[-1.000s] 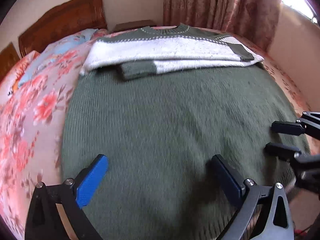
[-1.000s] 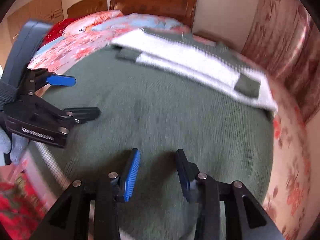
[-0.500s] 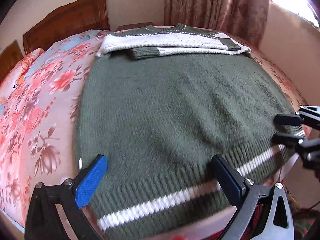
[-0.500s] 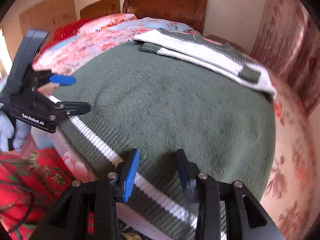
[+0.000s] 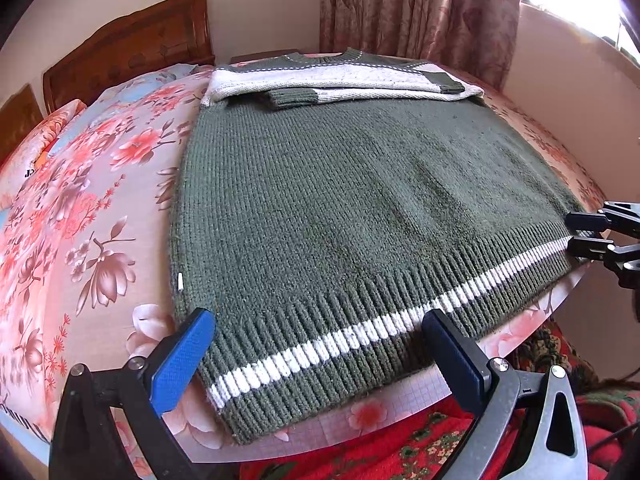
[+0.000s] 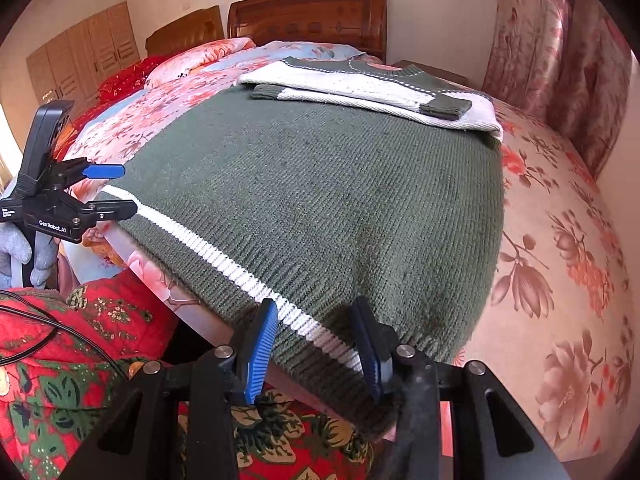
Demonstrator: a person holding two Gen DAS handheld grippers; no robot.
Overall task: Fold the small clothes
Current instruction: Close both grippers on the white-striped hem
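Observation:
A green knitted sweater lies flat on the bed, its white sleeves folded across the chest at the far end. Its ribbed hem with a white stripe reaches the bed's near edge. My left gripper is open, jaws wide apart, over the hem's left corner. My right gripper is open with the hem's right corner between its fingers; it also shows in the left wrist view. The left gripper shows in the right wrist view at the other corner.
The bed carries a pink floral sheet with pillows by a wooden headboard. Curtains hang behind. A red floral blanket and a black cable lie below the near edge.
Both grippers have drawn back from over the sweater's body to its hem at the near edge of the bed. Both stay open.

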